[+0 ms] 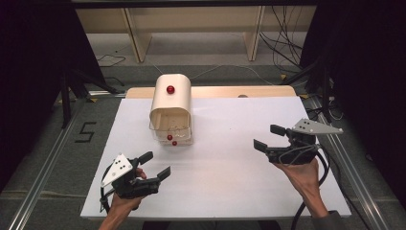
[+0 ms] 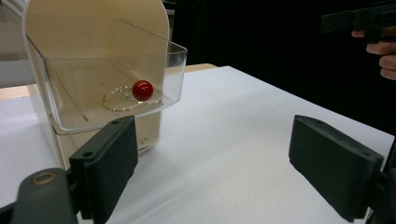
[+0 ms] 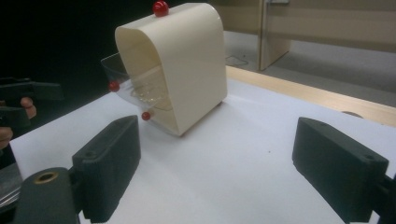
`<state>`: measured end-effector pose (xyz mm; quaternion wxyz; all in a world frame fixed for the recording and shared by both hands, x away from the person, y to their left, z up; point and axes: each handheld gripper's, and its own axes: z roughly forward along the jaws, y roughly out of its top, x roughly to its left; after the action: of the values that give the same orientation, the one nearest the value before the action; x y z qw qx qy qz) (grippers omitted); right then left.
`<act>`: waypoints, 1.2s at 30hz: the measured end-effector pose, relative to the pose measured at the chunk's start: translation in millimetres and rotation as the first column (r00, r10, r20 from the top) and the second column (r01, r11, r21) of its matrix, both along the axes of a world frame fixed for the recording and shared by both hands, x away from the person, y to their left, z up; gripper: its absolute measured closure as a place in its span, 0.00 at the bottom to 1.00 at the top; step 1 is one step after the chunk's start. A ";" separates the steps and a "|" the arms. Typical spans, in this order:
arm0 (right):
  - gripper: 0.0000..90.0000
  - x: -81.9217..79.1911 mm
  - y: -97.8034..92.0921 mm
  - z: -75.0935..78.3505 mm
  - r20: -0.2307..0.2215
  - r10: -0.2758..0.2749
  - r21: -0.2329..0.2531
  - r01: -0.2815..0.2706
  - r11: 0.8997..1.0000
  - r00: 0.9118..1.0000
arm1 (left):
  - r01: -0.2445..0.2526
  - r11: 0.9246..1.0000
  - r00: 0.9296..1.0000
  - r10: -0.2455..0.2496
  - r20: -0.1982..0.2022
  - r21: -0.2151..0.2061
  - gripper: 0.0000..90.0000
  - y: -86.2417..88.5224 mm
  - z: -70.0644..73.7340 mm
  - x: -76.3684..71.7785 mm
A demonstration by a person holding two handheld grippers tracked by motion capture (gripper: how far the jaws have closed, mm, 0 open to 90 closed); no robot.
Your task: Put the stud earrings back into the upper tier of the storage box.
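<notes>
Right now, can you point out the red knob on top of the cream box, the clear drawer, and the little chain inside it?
red knob [image 1: 170,89], high view, on its round top.
clear drawer [image 2: 175,70], left gripper view, on its right side wall.
chain [image 2: 114,103], left gripper view, on the left of its loop.

Count: 1 cream cabinet [image 1: 171,98] on the desk [image 1: 225,182]. 3 red knobs [image 1: 170,89]: one on cabinet top, two at its front. 1 clear drawer [image 2: 112,79], 1 bracelet [image 2: 122,97] inside. 2 grippers.
</notes>
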<state>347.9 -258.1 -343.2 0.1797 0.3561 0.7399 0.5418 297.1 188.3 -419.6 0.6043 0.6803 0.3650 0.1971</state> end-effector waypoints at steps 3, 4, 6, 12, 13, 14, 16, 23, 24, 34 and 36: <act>0.18 -7.9 -3.2 -8.1 0.035 -0.012 0.009 0.011 1.000 0.999 | 0.001 1.000 1.000 -0.001 0.001 0.001 0.17 -0.1 -0.1 0.1; 0.18 -9.6 -4.1 -11.6 0.037 -0.014 0.015 0.013 1.000 0.999 | 0.001 1.000 1.000 -0.001 0.001 0.002 0.17 -0.1 -0.1 0.0; 0.18 -13.7 -4.6 -19.8 0.042 -0.018 0.025 0.017 1.000 0.999 | 0.002 1.000 1.000 -0.002 0.001 0.002 0.17 0.0 0.1 -0.1; 0.18 -23.1 -0.2 -41.7 0.021 -0.002 0.049 0.001 0.999 1.000 | 0.004 1.000 1.000 -0.004 0.001 0.004 0.17 0.2 0.1 -0.1; 0.18 -24.4 0.5 -44.0 0.021 0.000 0.055 -0.002 0.998 1.000 | 0.004 1.000 1.000 -0.004 -0.001 0.004 0.17 0.1 0.0 0.0; 0.18 -26.1 1.6 -46.6 0.019 0.001 0.054 -0.002 0.999 1.000 | 0.005 1.000 1.000 -0.005 -0.002 0.004 0.17 0.0 -0.1 0.1; 0.19 -28.2 3.0 -52.5 0.015 0.006 0.052 -0.007 0.999 1.000 | 0.007 1.000 1.000 -0.007 -0.002 0.006 0.17 0.0 -0.1 -0.1; 0.19 -36.3 0.7 -63.0 -0.003 0.009 0.074 -0.008 0.997 1.000 | 0.011 1.000 1.000 -0.011 -0.003 0.007 0.17 -0.2 -0.2 -0.4; 0.19 -37.1 0.0 -64.1 -0.009 0.009 0.075 -0.008 0.997 1.000 | 0.011 1.000 1.000 -0.011 -0.004 0.007 0.17 -0.3 -0.3 -0.2; 0.19 -38.9 -5.3 -66.8 -0.011 -0.003 0.089 0.004 0.996 1.000 | 0.011 1.000 1.000 -0.011 -0.004 0.007 0.17 -0.3 -0.3 -0.1; 0.19 -39.1 -5.9 -66.9 -0.009 -0.005 0.091 0.006 0.996 1.000 | 0.010 1.000 1.000 -0.010 -0.004 0.005 0.17 -0.3 -0.3 0.2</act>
<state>308.8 -264.0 -410.2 0.1616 0.3684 0.7143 0.5727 297.3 188.1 -420.0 0.6029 0.6839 0.3624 0.1937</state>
